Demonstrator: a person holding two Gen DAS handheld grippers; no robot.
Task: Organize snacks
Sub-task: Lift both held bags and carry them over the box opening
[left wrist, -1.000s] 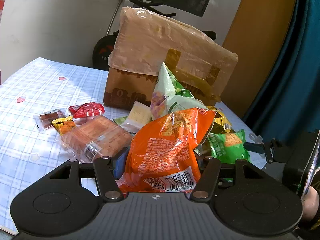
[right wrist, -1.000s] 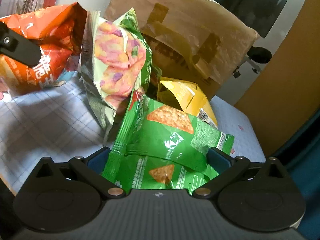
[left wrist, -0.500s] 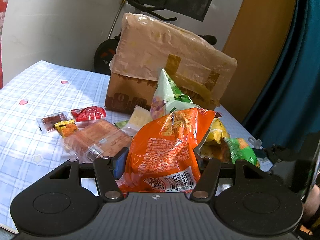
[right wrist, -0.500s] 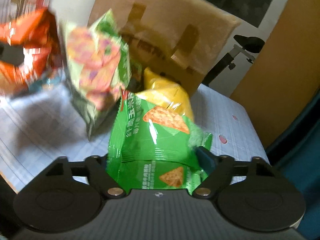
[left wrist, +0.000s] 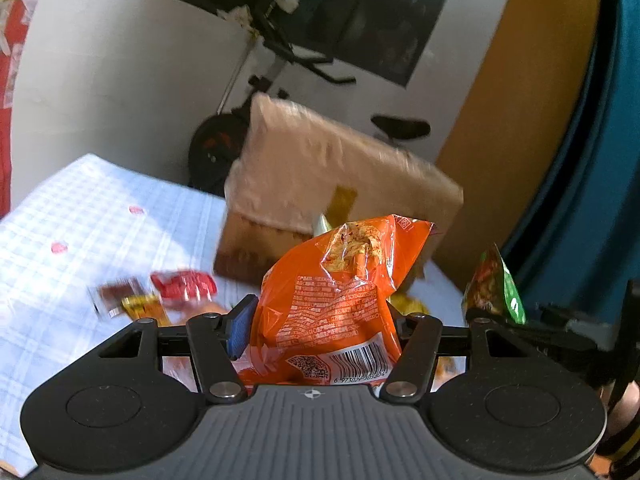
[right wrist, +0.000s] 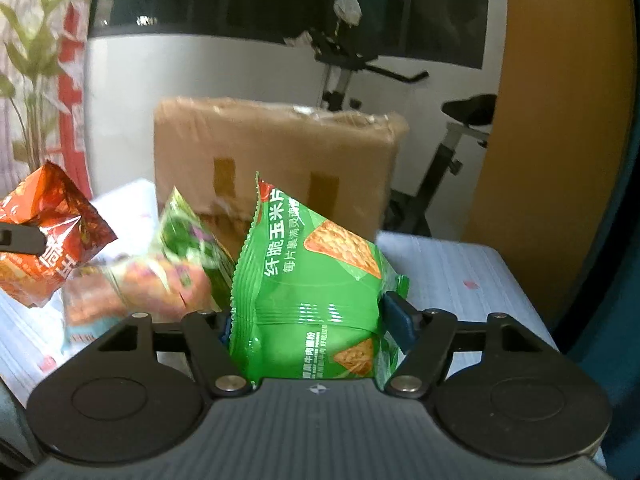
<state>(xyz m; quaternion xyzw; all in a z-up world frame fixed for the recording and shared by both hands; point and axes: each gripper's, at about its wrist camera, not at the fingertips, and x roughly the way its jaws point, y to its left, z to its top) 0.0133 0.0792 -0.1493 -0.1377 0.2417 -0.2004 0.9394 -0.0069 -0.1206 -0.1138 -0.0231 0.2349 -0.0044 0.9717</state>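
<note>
My left gripper (left wrist: pixel 320 326) is shut on an orange snack bag (left wrist: pixel 340 300) and holds it up above the table. That bag also shows at the left of the right wrist view (right wrist: pixel 44 240). My right gripper (right wrist: pixel 316 320) is shut on a green corn-chip bag (right wrist: pixel 316 276), lifted off the table; its edge shows at the right of the left wrist view (left wrist: pixel 496 292). A pale green bag with pink snacks (right wrist: pixel 176 264) stands blurred behind it.
A taped cardboard box (left wrist: pixel 328 184) stands at the back of the checked tablecloth (left wrist: pixel 80 240). Small red, brown and yellow packets (left wrist: pixel 160 292) lie left of the bags. An exercise bike (right wrist: pixel 400 80) stands behind the table. A blue curtain (left wrist: pixel 600 160) hangs at right.
Both grippers have risen with their bags; the green bag left the pile and the views now look level at the box and wall.
</note>
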